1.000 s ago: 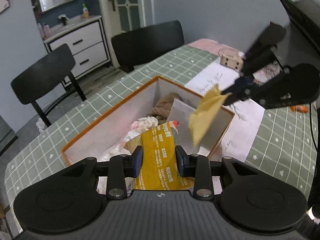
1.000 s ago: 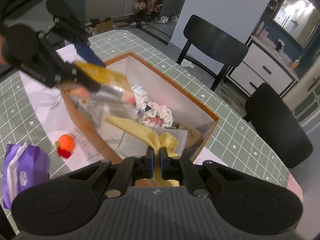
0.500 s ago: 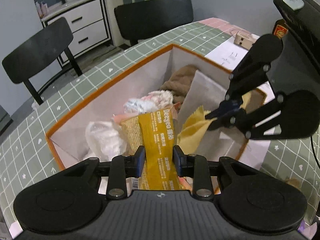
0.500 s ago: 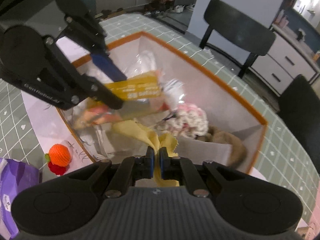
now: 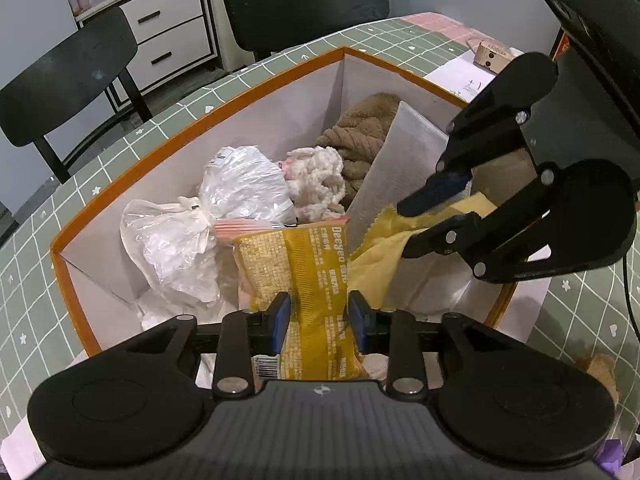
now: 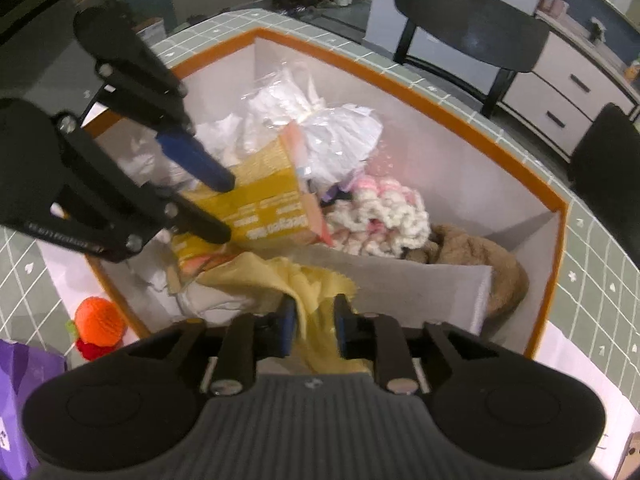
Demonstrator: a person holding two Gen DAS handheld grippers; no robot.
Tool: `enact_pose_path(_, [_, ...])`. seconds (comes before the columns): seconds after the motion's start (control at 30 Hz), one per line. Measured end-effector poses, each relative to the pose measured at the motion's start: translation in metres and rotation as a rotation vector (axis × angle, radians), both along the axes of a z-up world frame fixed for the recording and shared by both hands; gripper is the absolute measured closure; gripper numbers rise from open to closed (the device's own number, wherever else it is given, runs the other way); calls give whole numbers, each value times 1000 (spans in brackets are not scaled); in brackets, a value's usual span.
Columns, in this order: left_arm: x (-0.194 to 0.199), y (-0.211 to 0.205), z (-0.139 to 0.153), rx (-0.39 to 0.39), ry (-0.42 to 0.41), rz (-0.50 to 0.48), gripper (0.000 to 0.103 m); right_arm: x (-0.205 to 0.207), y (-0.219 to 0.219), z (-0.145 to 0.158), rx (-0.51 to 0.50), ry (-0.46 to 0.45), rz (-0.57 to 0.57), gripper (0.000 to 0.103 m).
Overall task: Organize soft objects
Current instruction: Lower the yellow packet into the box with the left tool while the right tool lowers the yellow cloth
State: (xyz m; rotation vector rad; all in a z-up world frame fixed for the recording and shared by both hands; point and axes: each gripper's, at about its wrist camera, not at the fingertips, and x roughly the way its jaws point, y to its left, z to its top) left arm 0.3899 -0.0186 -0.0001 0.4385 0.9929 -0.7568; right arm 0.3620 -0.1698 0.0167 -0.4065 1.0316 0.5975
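Observation:
An orange-rimmed box (image 5: 224,102) (image 6: 452,106) holds clear plastic bags (image 5: 216,216), a pink-and-white knit (image 5: 320,176) (image 6: 384,208), a brown plush (image 5: 364,128) and a grey card divider (image 5: 396,164). My left gripper (image 5: 318,314) has its fingers apart around a yellow snack packet (image 5: 308,272) (image 6: 256,200) that lies over the box's near side; whether they touch it I cannot tell. My right gripper (image 6: 312,320) (image 5: 420,220) has its fingers apart, a yellow cloth (image 6: 296,280) (image 5: 384,252) lies loose between them inside the box.
An orange-and-red toy (image 6: 98,326) and a purple pack (image 6: 20,384) lie on white paper left of the box. Black chairs (image 5: 80,76) and a white drawer unit (image 5: 160,32) stand beyond the green checked table (image 5: 28,264). A small tan box (image 5: 492,56) sits at the back right.
Both grippers have dropped lower into the box. The right gripper's fingers have opened off the yellow cloth. The left gripper's fingers have spread slightly around the packet.

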Motion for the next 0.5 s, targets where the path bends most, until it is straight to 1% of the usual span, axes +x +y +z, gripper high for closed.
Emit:
enact_pose_path(0.13, [-3, -1, 3, -4, 1, -8, 50, -2, -5, 3, 4, -6, -13, 77])
enact_pose_path(0.2, [-5, 0, 9, -23, -5, -4, 46, -4, -5, 6, 4, -16, -15, 73])
enact_pose_path(0.23, [-6, 0, 12, -32, -8, -1, 45, -6, -6, 9, 7, -23, -15, 69])
enact_pose_path(0.27, [-7, 1, 15, -40, -13, 1, 44, -8, -8, 12, 13, -29, -16, 68])
enact_pose_path(0.5, [-18, 4, 37, -57, -43, 5, 44, -18, -8, 29, 12, -60, -18, 66])
